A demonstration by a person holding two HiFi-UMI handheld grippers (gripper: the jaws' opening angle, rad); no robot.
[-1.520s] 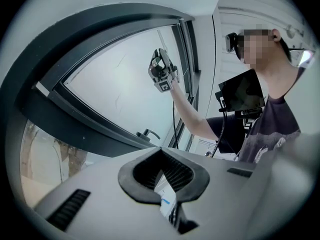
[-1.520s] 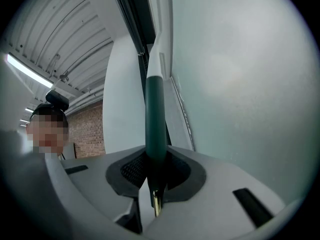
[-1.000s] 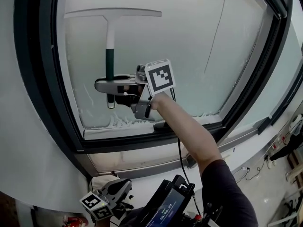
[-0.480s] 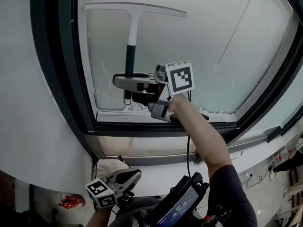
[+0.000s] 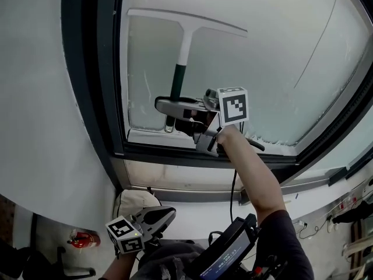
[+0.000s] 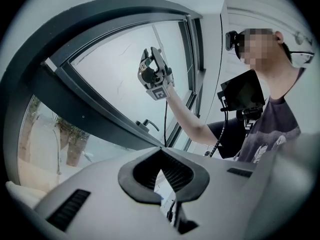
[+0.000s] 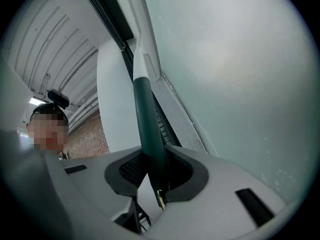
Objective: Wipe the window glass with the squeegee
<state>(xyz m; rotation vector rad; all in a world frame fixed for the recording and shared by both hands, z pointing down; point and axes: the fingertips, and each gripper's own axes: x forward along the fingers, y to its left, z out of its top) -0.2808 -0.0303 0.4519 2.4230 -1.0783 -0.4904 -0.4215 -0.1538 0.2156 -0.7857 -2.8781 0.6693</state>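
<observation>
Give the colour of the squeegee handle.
The handle is dark green, turning white higher up; best in the right gripper view.

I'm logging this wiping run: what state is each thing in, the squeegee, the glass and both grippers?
Squeegee: blade against the glass, near the pane's top left, green handle gripped.
Window glass: filmy, foam along the bottom edge.
Right gripper: shut on the squeegee handle.
Left gripper: shut, empty, held low, away from the window.

The right arm [image 5: 252, 177] reaches up, forearm outstretched, and its right tool [image 5: 169, 107] grips the squeegee [image 5: 177, 80] by the handle. The left tool [image 5: 157, 217] hangs low by the body, jaw tips together, empty.
</observation>
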